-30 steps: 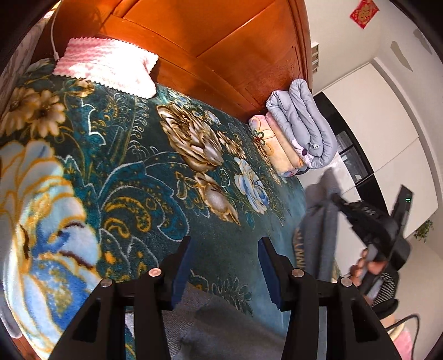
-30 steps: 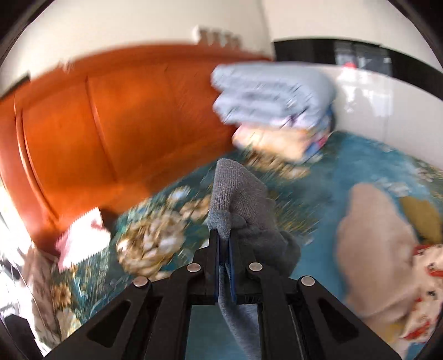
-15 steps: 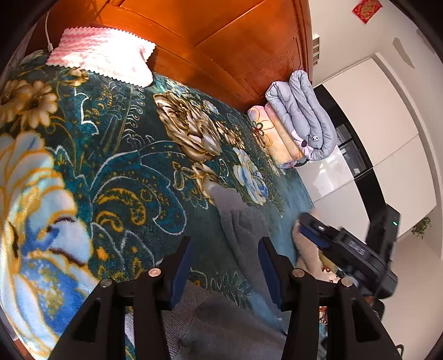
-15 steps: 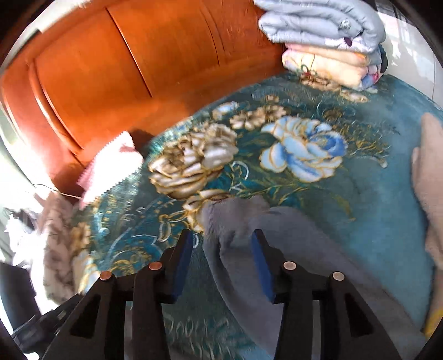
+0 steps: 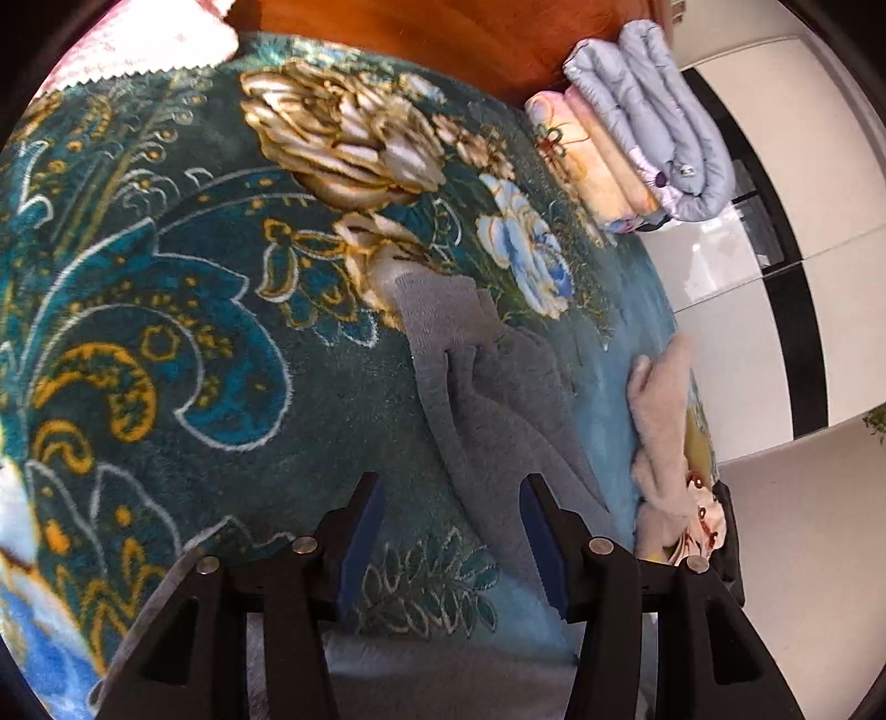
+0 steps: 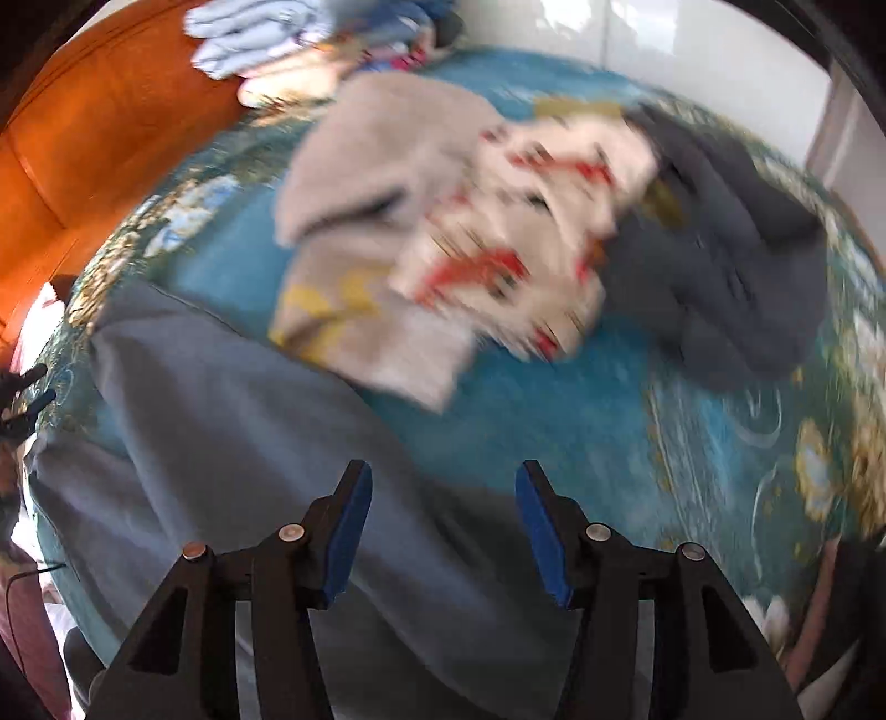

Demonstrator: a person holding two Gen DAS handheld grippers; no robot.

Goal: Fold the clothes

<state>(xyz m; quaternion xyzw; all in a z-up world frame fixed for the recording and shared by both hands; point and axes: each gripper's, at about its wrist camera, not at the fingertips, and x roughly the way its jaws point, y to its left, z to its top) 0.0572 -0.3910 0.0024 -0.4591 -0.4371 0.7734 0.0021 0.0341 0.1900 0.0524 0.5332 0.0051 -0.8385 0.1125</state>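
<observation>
A grey garment (image 5: 487, 387) lies on the teal floral blanket (image 5: 166, 332), one sleeve stretched toward the headboard. In the right wrist view it (image 6: 221, 443) spreads under and left of my fingers. My left gripper (image 5: 448, 531) is open and empty, hovering above the blanket beside the sleeve. My right gripper (image 6: 440, 531) is open and empty over the grey cloth. The right wrist view is motion-blurred.
A beige and red-patterned pile of clothes (image 6: 443, 221) and a dark grey garment (image 6: 731, 266) lie on the bed. Folded quilts (image 5: 637, 127) are stacked by the orange wooden headboard (image 5: 443, 39). A pink pillow (image 5: 138, 44) is at the far left.
My right gripper opened and let go of the grey sleeve, which now lies flat on the blanket, then swung right toward the clothes pile. My left gripper shifted forward over the blanket.
</observation>
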